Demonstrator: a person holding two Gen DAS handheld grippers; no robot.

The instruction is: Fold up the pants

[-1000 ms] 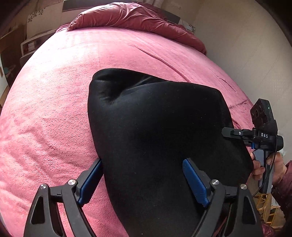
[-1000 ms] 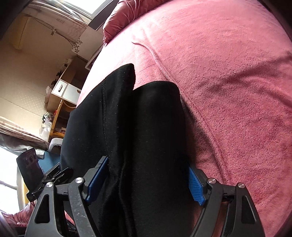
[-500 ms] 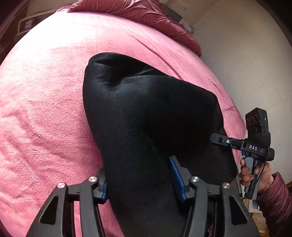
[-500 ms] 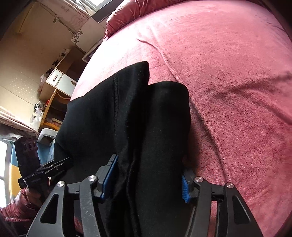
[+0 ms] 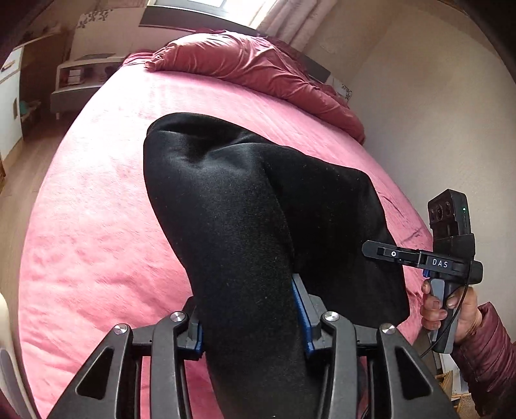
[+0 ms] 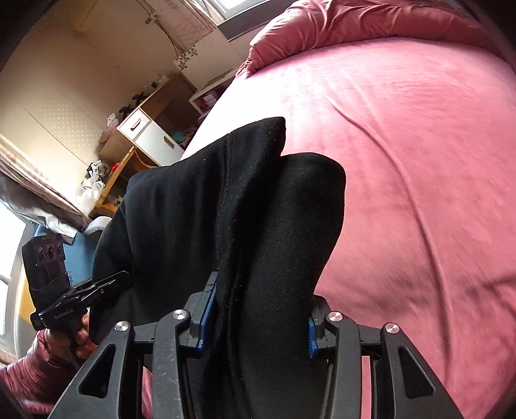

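Black pants [image 5: 245, 225] bunched on the pink bed [image 5: 96, 209], near edge at 6 o'clock.

Left hand-held gripper [image 5: 250, 316] and right hand-held gripper [image 6: 258, 316] have just been closing; each is clenched on a thick fold.

Soft, limp, light knit; likely sags between grips. Hold edges, well apart.

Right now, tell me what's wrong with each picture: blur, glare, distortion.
Left wrist view: the fisheye bulges the bed into a dome, the window is blown out, and the black pants show almost no detail. Right wrist view: the same curving, smeared blur on the bedspread at right, dark corners around the frame.
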